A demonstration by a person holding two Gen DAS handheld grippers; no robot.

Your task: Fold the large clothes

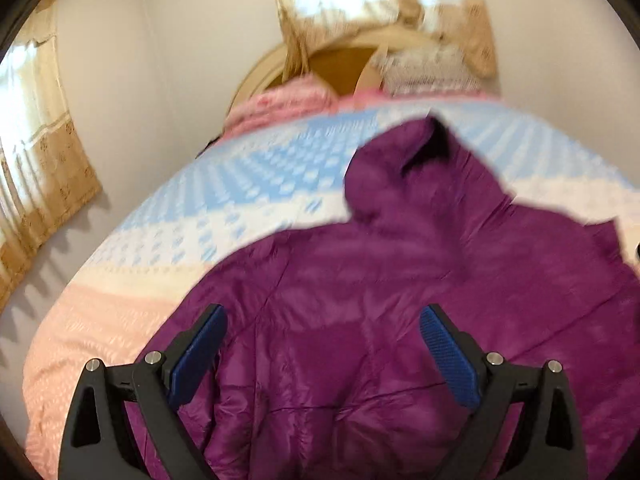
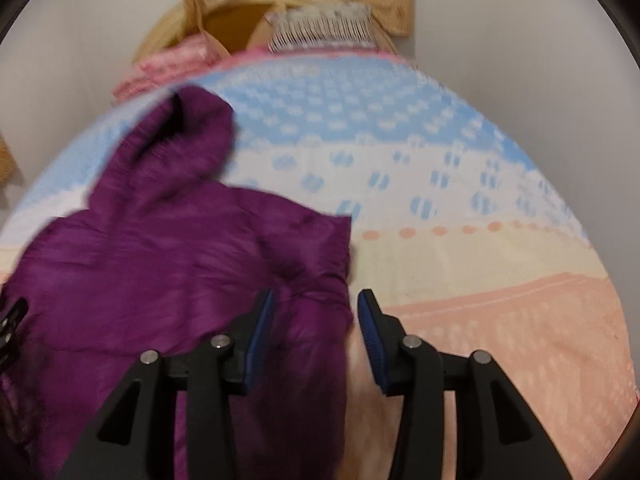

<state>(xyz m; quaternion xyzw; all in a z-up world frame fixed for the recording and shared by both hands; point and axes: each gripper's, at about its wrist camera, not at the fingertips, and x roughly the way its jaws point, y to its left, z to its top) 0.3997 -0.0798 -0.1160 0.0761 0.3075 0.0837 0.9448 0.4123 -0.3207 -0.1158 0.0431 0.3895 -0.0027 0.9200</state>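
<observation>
In the left wrist view the left gripper (image 1: 323, 344) hangs spread wide over the purple jacket (image 1: 400, 280) on the bed (image 1: 160, 240), while the right wrist view shows the right gripper (image 2: 316, 336) half-spread astride the jacket's edge, pads not pressing.

Left gripper (image 1: 323, 354), right gripper (image 2: 316, 338): black angular frames, ribbed blue pads, silver pins.

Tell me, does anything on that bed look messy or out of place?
Only the purple jacket: it lies rumpled on the patterned bedspread, its hood flopped toward the headboard and its right edge bunched unevenly. Nothing looks spilled or torn, though both views are blurred.
</observation>
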